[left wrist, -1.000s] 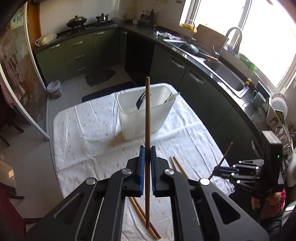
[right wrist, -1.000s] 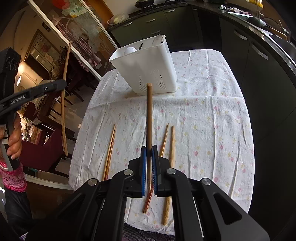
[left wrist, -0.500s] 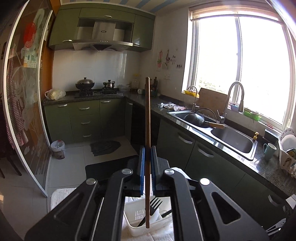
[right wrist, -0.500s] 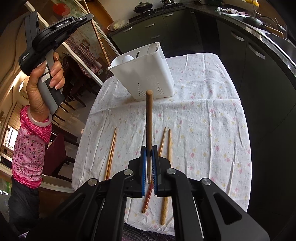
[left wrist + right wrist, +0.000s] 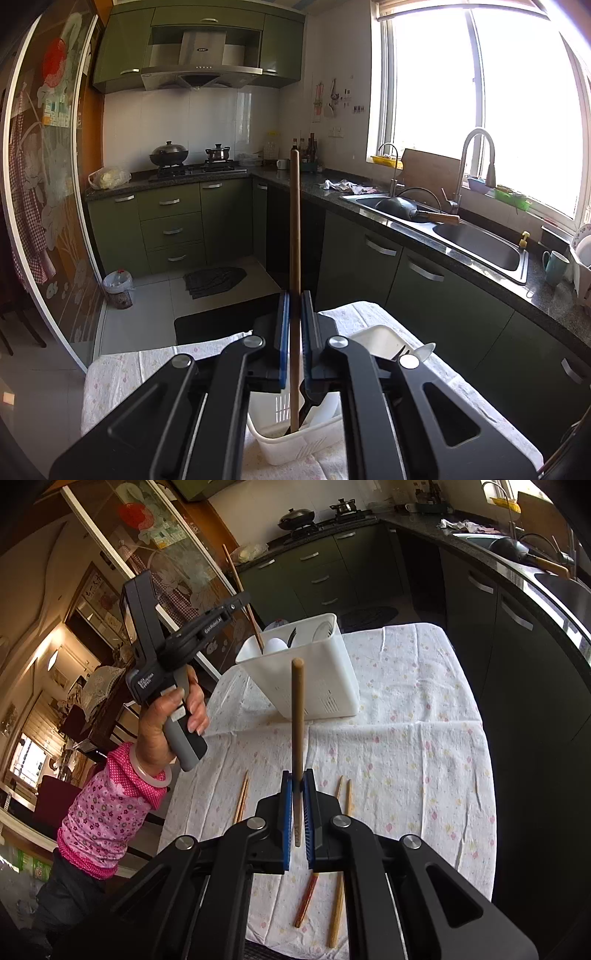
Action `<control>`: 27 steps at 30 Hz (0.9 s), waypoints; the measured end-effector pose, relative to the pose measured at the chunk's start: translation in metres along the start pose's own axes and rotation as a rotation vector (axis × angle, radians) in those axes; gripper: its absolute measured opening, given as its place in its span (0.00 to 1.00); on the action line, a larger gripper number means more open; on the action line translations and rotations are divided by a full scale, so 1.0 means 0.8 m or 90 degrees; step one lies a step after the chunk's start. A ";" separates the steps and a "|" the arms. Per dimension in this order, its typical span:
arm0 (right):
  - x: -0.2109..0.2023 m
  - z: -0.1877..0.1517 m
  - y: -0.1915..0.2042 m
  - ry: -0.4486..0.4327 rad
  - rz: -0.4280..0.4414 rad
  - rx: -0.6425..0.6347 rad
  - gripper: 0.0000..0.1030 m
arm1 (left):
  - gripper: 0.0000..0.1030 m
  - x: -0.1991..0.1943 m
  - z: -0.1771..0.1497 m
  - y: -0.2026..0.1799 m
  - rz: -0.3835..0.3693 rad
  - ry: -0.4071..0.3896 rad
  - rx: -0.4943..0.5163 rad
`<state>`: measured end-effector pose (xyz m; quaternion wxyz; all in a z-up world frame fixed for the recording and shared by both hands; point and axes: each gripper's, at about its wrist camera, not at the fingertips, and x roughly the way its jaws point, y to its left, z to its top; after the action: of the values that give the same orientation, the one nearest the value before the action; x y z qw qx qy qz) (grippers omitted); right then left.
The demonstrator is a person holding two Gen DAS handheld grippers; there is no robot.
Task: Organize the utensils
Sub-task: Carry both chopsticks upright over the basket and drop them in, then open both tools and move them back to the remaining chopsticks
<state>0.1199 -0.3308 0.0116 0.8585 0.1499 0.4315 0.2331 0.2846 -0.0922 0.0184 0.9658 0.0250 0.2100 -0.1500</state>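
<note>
My left gripper (image 5: 294, 332) is shut on a brown chopstick (image 5: 294, 236) that stands upright, its lower end dipping into the white utensil basket (image 5: 295, 448). From the right wrist view the left gripper (image 5: 243, 600) hangs over the basket (image 5: 325, 686), held by a hand in a pink sleeve, chopstick tip inside the left compartment. My right gripper (image 5: 298, 812) is shut on another brown chopstick (image 5: 297, 716), raised above the flowered tablecloth (image 5: 413, 746). A fork and white spoons stand in the basket.
Several loose chopsticks (image 5: 242, 801) lie on the cloth near the table's front edge, including a reddish one (image 5: 306, 901). Dark green cabinets and a counter with a sink (image 5: 476, 243) run along the right. A glass sliding door (image 5: 40, 184) stands at the left.
The left gripper came down from high above and forward to the basket, tilting downward, and its chopstick tip now enters the basket. The right gripper rose a little with its chopstick.
</note>
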 end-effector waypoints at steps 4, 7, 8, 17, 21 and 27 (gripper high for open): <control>-0.019 0.046 0.022 -0.054 -0.004 -0.020 0.07 | 0.06 0.003 -0.010 0.006 0.000 0.014 -0.008; -0.028 0.084 0.036 -0.100 -0.012 -0.028 0.07 | 0.06 -0.003 -0.016 0.007 0.000 0.024 -0.003; -0.029 0.097 0.039 -0.113 -0.016 -0.029 0.07 | 0.06 -0.005 -0.018 0.009 -0.005 0.029 -0.005; -0.017 0.190 0.054 -0.204 -0.071 -0.005 0.07 | 0.06 -0.014 -0.046 0.007 -0.003 0.081 0.018; 0.016 0.214 0.047 -0.203 -0.102 0.004 0.07 | 0.06 -0.019 -0.048 0.015 -0.003 0.093 0.007; 0.096 0.218 0.026 -0.140 -0.125 0.014 0.07 | 0.15 -0.052 -0.050 0.023 -0.021 0.126 -0.024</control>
<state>0.2956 -0.2822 0.0710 0.9177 0.1408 0.3498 0.1253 0.2383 -0.0584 -0.0010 0.9381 0.0179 0.3072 -0.1587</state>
